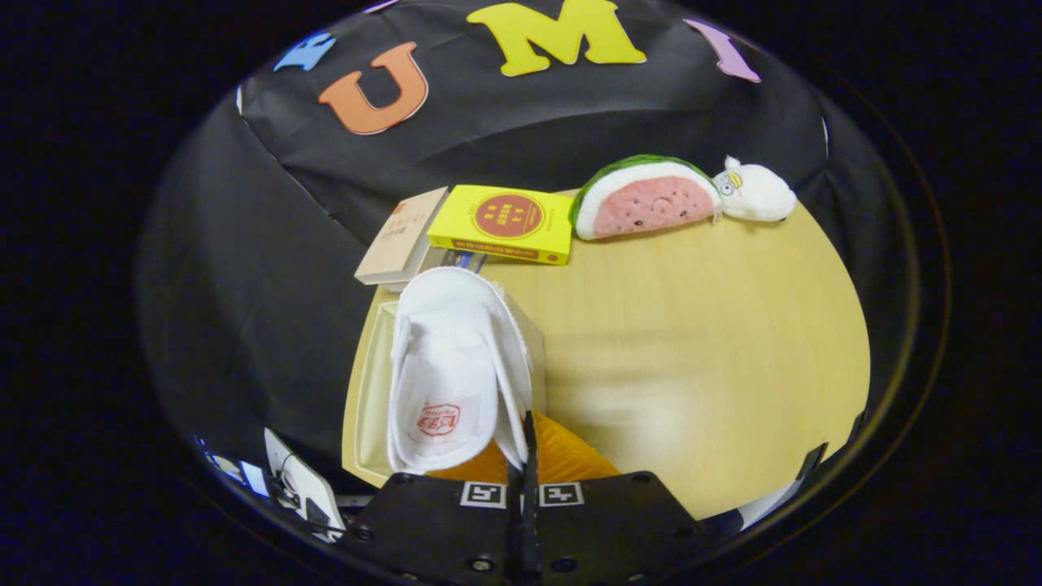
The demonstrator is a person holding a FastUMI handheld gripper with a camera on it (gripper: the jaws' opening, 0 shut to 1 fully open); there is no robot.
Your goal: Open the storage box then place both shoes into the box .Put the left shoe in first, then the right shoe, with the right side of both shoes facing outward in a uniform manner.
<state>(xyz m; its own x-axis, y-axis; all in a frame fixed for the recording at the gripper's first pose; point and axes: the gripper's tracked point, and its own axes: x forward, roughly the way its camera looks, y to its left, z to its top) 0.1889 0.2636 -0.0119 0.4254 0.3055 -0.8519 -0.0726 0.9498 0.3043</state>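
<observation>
An open cream storage box [373, 389] stands at the table's left edge, just ahead of my fingers. Two white slippers are in it. One slipper [440, 382] with a red logo on its strap lies toward the box's left wall. The second slipper [509, 358] stands on its side against the first, along the box's right wall. My gripper [525, 456] is shut, its thin black fingers pinching the near edge of this second slipper's sole. An orange ribbed surface [570, 464], apparently the box's flap, lies under the fingers.
Beyond the box lie a tan book [403, 236] and a yellow book [505, 221]. A watermelon-slice plush [643, 199] and a small white plush [753, 193] sit at the table's far edge. The bare wooden tabletop [716, 342] stretches right of the box.
</observation>
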